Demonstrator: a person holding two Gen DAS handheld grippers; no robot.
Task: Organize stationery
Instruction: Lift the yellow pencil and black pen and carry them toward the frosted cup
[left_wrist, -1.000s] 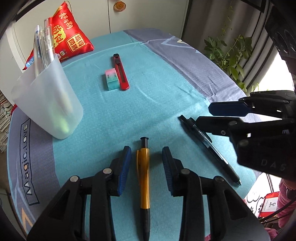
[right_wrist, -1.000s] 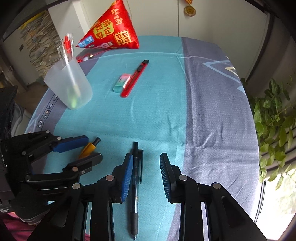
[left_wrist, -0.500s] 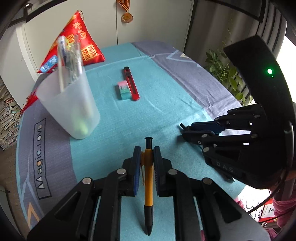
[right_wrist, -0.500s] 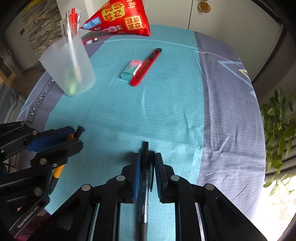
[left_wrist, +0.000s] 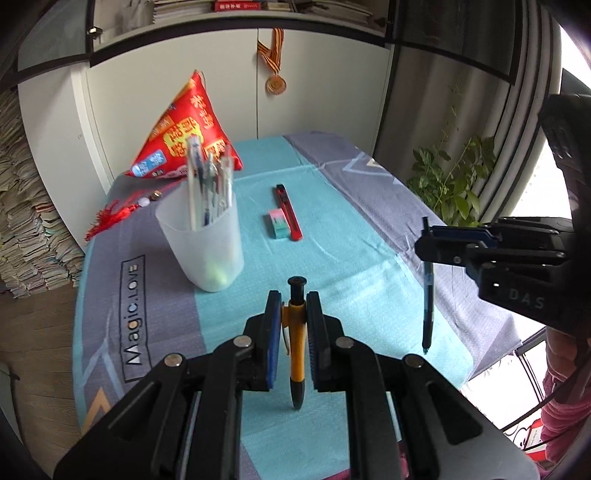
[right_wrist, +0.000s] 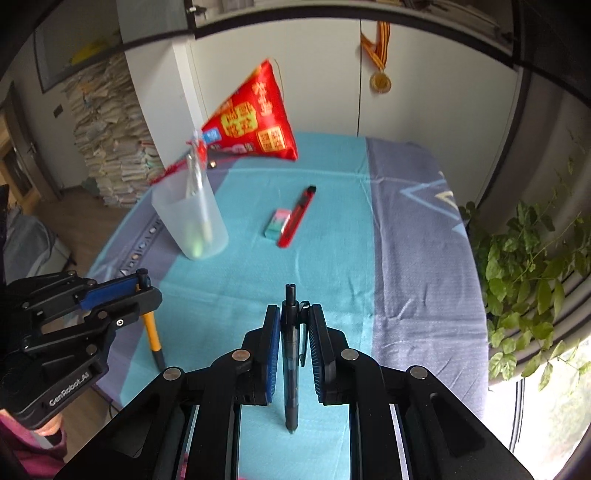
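Frosted plastic cup (left_wrist: 201, 240): upper left, pens inside, likely destination.
Left gripper (left_wrist: 291, 343): clamped on orange pen (left_wrist: 296, 350); a second ago pen lay flat, now lifted.
Right gripper (right_wrist: 293, 343): clamped on black pen (right_wrist: 290, 354), also lifted.
Axis: both pens near-vertical, tips down.

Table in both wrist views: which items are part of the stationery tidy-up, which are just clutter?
Job:
- orange pen, in left hand-held gripper
- dark pen, in right hand-held gripper
- translucent cup holding pens
- eraser
- red utility knife

Lying about:
- red pouch
- medal
- plant
- paper stacks
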